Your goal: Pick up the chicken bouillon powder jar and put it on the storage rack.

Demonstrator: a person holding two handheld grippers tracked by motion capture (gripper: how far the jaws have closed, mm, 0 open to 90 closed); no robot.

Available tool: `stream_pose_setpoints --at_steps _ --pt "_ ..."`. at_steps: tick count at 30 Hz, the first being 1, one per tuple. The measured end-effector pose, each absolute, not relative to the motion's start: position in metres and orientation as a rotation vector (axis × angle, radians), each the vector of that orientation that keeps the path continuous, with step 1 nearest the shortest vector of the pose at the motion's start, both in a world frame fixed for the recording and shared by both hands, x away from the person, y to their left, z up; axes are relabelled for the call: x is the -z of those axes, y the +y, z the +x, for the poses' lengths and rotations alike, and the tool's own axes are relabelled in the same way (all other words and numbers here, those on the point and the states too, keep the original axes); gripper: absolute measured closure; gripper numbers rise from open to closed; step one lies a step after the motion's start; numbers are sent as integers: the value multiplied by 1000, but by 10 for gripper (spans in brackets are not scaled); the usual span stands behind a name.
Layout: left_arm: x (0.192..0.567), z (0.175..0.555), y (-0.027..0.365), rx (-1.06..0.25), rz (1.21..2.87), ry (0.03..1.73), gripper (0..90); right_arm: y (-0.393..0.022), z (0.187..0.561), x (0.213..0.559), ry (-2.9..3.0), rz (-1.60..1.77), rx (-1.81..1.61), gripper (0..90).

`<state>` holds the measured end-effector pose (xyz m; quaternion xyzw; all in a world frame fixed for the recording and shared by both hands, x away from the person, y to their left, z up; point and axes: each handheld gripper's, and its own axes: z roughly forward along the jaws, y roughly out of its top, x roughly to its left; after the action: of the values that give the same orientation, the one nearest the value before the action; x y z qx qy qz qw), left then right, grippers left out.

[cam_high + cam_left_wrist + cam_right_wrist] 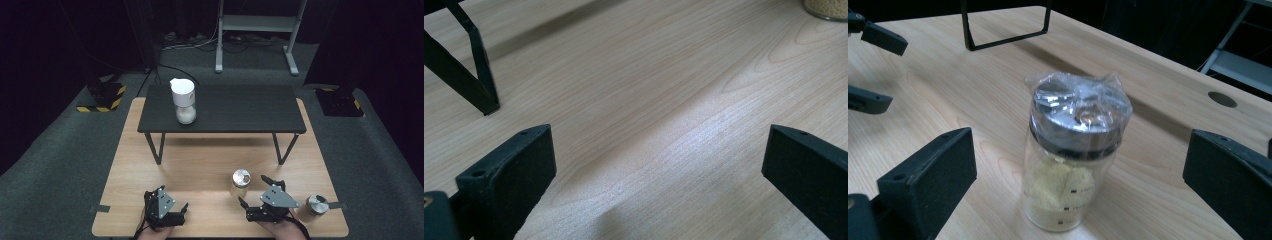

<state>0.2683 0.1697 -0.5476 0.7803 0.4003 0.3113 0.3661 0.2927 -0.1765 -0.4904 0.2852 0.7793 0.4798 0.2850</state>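
A glass jar (pixel 240 183) with a metal lid stands on the wooden table (pixel 200 165), near the front. In the right gripper view the jar (pixel 1068 165) holds yellowish powder and has clear plastic wrap over its lid. My right gripper (pixel 253 190) is open just short of it, with the jaws wide on either side and not touching; the right gripper (pixel 1080 155) frames the jar. My left gripper (pixel 184 213) rests open at the front left, and the left gripper (pixel 659 165) has bare wood between its jaws.
A low black table (pixel 222 107) stands on the far half of the wooden one and carries a white-topped container (pixel 183 101). One of its legs (pixel 474 75) is close to my left gripper. A second metal-lidded jar (pixel 315 205) sits at the front right corner.
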Motion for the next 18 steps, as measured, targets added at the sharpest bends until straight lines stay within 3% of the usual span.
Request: stream_pose_setpoints --at_steps 18 --pt "547 268 171 -784 2003 1020 9 -165 302 487 2068 766 -1313 0"
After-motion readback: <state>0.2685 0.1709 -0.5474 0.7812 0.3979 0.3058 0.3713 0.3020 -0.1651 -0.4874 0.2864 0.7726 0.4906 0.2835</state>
